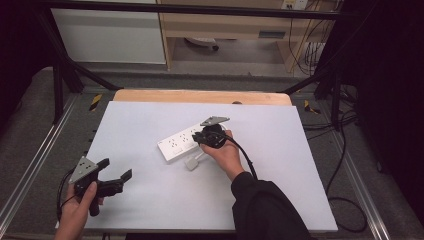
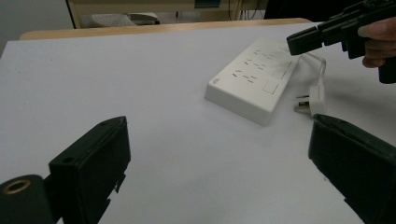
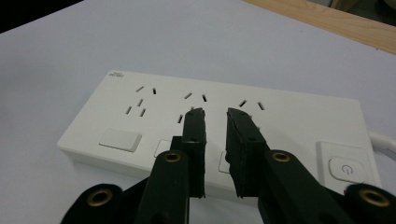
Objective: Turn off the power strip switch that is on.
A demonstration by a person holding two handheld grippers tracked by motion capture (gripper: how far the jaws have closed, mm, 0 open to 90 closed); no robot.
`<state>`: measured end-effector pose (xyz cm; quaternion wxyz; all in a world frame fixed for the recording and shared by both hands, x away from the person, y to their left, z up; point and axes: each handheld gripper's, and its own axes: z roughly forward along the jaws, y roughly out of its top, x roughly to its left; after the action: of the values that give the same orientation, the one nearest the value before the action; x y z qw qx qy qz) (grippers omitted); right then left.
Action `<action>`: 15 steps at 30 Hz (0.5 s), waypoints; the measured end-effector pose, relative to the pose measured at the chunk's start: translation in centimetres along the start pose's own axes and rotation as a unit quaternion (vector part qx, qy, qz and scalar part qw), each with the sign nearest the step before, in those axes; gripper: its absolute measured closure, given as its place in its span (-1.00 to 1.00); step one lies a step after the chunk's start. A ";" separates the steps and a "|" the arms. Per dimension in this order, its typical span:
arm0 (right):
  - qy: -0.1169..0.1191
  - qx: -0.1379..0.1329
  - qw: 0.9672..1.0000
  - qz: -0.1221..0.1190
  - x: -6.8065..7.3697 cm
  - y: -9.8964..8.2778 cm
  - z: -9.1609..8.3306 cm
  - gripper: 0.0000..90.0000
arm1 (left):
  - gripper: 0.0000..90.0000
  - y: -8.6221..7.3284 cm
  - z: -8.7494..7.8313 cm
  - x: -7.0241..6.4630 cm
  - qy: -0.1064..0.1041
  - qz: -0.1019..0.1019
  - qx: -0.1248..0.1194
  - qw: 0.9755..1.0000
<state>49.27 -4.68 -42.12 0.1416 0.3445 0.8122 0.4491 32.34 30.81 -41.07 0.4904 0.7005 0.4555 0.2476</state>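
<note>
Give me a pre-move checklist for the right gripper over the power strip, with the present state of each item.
1. Right gripper over the power strip: ok, its jaws hang above the middle sockets.
2. Jaws free of any load: ok, a narrow gap, nothing between them.
3. Contact between jaws and strip: cannot tell, the tips look close to the top face.
4. Plug within reach: ok, it lies loose on the table beside the strip, on its white cable.
5. Left gripper clear of the work: ok, open wide, empty, near the table's front left edge.
6. Strip lying flat, sockets up: ok.
</note>
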 end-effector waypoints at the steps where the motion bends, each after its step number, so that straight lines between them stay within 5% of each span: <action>1: 0.002 0.000 1.000 -0.001 0.0 0.0 0.0 0.70 | -0.88 0.0 0.0 0.0 0.000 0.000 0.000 1.000; 15: 0.004 -0.001 1.000 0.011 -0.1 0.3 -0.5 0.17 | -0.88 0.0 0.0 0.0 0.001 0.000 0.000 1.000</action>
<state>49.22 -4.93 -41.58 0.1341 0.3514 0.8084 0.4529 32.32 30.82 -41.06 0.4898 0.7005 0.4559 0.2480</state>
